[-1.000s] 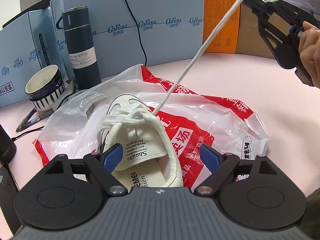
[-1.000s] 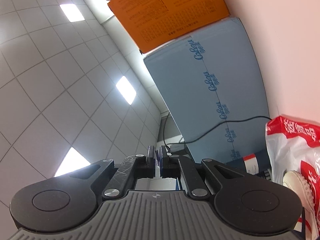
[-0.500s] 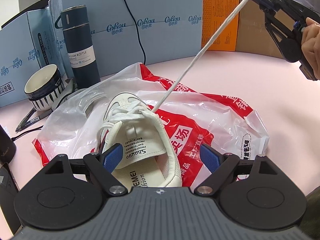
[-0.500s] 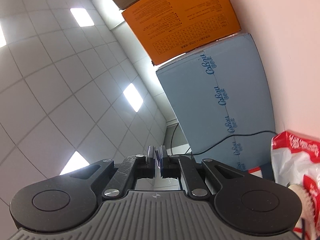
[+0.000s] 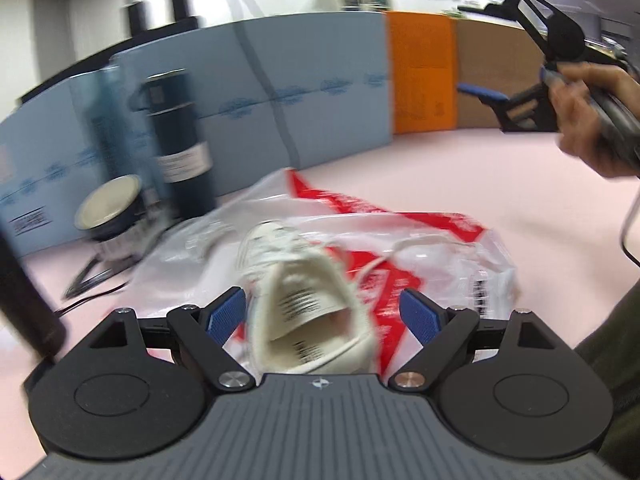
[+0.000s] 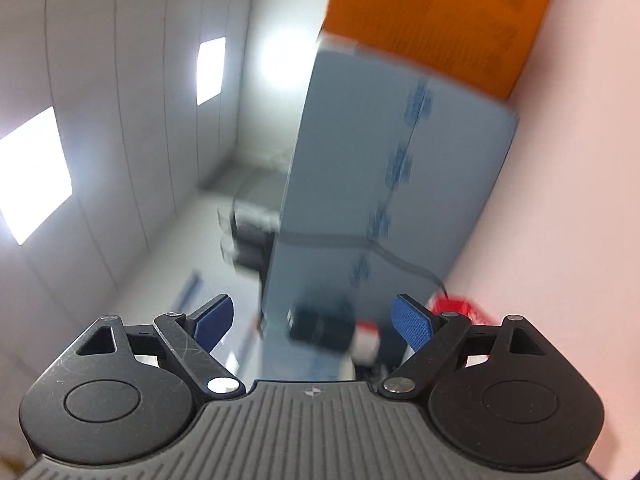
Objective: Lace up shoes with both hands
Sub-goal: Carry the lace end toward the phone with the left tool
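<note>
On a pink desk, white sneaker (image 5: 308, 280) lying heel-first toward the left wrist camera atop a red-and-white plastic bag (image 5: 432, 240), heel sitting between the spread blue pads of the left gripper (image 5: 323, 316), nothing clamped. Loose white lace (image 5: 400, 252) trailing slack across the bag to the shoe's right. Up at far right, right gripper (image 5: 486, 52) in a hand (image 5: 584, 120), raised well clear of the shoe, jaws opening with nothing between them. Step in hand, by the look of it: lace let go after a pull through an eyelet. Next move calls for finding the free lace end on the bag, pinching it near the tip and aiming at the following eyelet.
</note>
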A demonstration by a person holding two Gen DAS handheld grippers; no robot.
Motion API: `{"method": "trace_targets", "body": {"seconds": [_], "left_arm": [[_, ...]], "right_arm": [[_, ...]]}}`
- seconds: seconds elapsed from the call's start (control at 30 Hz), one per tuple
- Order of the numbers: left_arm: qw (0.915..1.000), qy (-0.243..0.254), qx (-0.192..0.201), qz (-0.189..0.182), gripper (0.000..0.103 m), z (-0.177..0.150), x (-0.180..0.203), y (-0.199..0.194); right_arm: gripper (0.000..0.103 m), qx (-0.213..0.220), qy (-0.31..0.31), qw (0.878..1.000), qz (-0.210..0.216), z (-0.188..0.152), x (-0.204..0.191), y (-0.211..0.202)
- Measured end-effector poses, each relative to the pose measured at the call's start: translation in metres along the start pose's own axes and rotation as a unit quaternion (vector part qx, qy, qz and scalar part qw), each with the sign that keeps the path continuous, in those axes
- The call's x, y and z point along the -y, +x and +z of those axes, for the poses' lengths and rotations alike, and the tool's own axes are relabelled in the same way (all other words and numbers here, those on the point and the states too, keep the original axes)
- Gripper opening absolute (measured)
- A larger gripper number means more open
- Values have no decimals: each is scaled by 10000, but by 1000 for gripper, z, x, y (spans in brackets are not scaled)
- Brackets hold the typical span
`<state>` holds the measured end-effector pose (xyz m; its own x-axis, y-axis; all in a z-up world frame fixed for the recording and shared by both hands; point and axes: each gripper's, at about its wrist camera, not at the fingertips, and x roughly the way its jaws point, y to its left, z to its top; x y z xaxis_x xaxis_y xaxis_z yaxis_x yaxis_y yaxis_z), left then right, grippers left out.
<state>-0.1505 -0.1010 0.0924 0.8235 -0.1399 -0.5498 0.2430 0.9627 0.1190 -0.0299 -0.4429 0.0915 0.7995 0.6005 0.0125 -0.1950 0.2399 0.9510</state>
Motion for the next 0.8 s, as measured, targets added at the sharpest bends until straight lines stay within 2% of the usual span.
{"method": "trace_targets", "body": {"seconds": [0.07, 0.17, 0.23, 0.33, 0.43, 0.53, 0.67, 0.8], "left_arm": [[9991, -278, 37, 321, 83, -7, -13, -10], [9928, -945, 50, 734, 83, -22, -36, -24], [9832, -1487, 11, 1061, 83, -37, -51, -32], [9593, -2364, -103, 1542, 83, -59, -76, -40], [9284, -3232, -311, 1806, 82, -79, -99, -42], [9070, -3663, -507, 2016, 81, -89, -107, -38], [8926, -3848, -706, 2240, 81, -98, -111, -25], [8863, -3862, -836, 2415, 82, -100, -115, -3]], "right_arm": [[86, -501, -145, 9986, 84, -19, -4, 20], [86, -1300, 43, 9913, 214, -50, -1, 48], [86, -1794, 110, 9834, 253, -71, 0, 64], [86, -2319, 31, 9723, 300, -91, -4, 80], [86, -2566, -10, 9661, 297, -102, -8, 87], [86, -2650, 50, 9639, 256, -105, -5, 84], [88, -2622, 109, 9647, 217, -103, -2, 80], [88, -2656, 137, 9638, 161, -104, 2, 80]]}}
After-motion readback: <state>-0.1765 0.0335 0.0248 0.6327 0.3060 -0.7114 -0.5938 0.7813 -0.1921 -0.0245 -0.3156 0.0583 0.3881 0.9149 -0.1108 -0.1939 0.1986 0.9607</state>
